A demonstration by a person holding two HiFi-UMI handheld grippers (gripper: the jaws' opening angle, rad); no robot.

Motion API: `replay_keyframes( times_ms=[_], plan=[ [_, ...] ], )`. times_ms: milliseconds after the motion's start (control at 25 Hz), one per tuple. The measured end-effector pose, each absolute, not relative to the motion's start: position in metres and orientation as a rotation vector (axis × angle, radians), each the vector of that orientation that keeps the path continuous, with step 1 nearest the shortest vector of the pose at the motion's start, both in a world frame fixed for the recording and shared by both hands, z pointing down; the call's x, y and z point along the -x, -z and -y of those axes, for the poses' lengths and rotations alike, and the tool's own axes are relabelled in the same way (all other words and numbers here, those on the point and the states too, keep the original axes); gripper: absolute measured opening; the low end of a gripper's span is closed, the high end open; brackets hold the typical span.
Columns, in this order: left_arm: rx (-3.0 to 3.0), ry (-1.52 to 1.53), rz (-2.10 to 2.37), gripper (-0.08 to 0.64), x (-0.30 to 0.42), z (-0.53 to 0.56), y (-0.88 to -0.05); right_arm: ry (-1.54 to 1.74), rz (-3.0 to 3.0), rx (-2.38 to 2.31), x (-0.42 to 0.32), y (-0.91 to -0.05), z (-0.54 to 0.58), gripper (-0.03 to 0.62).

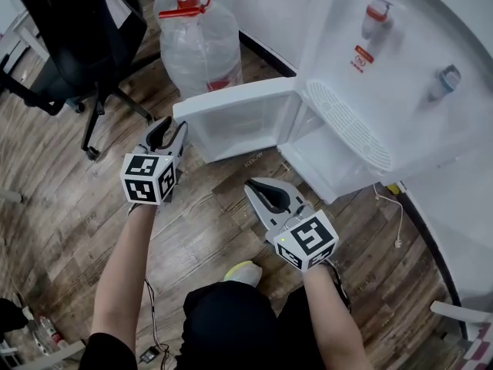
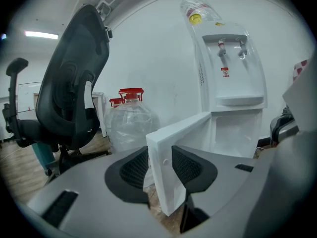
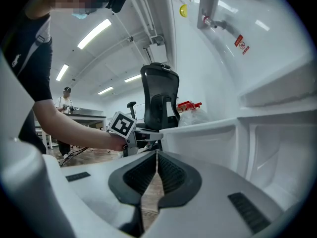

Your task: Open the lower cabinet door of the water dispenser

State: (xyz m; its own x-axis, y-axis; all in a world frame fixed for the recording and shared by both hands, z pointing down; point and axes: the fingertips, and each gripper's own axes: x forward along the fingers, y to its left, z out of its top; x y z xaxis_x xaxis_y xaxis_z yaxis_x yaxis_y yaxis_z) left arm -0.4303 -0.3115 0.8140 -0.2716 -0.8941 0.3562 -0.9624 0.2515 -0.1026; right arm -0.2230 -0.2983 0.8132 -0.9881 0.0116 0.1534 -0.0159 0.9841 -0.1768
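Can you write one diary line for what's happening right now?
lower cabinet door: swung open | left gripper: clamped on door's free edge | right gripper: shut, empty

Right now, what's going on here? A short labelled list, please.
water dispenser: white, standing on a wood floor
lower cabinet door: swung open
left tool: closed on the door's free edge
right tool: shut, empty, clear of the door
nearby: clear water jug, black office chair
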Motion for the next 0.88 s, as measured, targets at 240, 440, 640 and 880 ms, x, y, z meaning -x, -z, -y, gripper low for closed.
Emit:
replay_keyframes(
  times_ms=[240,440,640,880],
  plan=[
    [-1.746,-0.444,2.285,0.160,0.409,0.300,-0.814,-0.287,2.998,-0.056,0.207,-0.803,0.307,0.031],
    [-1.815,-0.412,2.226,0.155,0.372,0.299,-0.810,-0.293,3.013,-0.123,0.185,-0.796,0.317,0.031],
    [-1.913,-0.373,2.162,0.107,0.327,0.306,-0.797,-0.294,3.025,-0.187,0.162,-0.787,0.324,0.031],
    [-2.061,-0.336,2.017,0.071,0.265,0.327,-0.792,-0.296,3.023,-0.304,0.122,-0.786,0.342,0.031]
  ],
)
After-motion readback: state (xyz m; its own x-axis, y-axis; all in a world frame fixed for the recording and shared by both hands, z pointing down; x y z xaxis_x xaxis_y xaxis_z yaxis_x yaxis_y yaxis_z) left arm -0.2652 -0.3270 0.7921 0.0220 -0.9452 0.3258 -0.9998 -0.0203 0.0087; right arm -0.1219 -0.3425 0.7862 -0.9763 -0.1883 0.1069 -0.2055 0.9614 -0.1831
